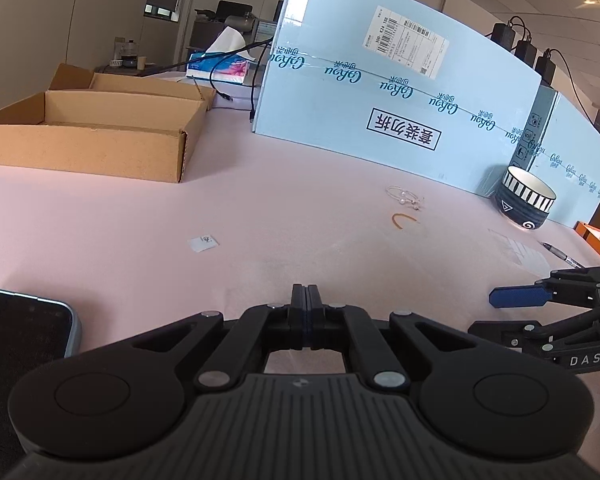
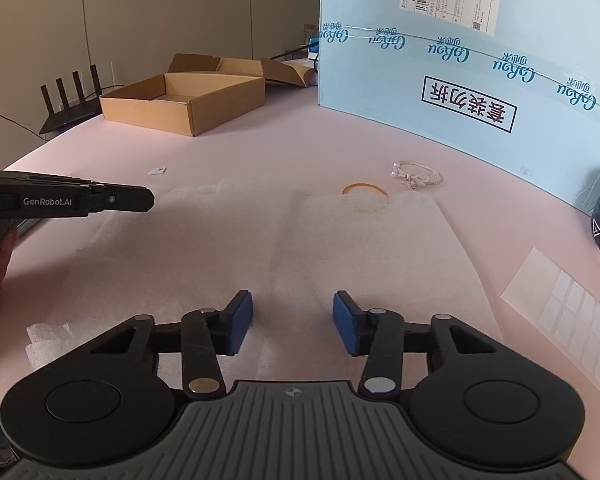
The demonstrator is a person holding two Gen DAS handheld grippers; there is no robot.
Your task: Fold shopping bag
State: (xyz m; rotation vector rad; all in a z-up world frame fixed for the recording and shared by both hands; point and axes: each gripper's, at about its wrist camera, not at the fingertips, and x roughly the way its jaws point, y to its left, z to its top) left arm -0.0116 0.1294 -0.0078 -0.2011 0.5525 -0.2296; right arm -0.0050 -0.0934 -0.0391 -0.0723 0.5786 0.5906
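The shopping bag (image 2: 340,248) is a thin, pale, half-clear sheet lying flat on the pink table. It is faint in the left wrist view (image 1: 300,264). My right gripper (image 2: 293,320) is open, its blue pads (image 2: 240,322) low over the bag's near edge, empty. My left gripper (image 1: 305,300) is shut with nothing between the pads, just above the bag. It enters the right wrist view from the left (image 2: 140,199). The right gripper shows in the left wrist view at the right edge (image 1: 520,296).
An open cardboard box (image 1: 100,140) stands at the back left. A large light-blue carton (image 1: 400,92) walls the back. A patterned bowl (image 1: 526,198), a rubber band (image 2: 364,189), a string bracelet (image 2: 416,176), a pen (image 1: 560,255), a phone (image 1: 24,328) and a router (image 2: 70,108) lie around.
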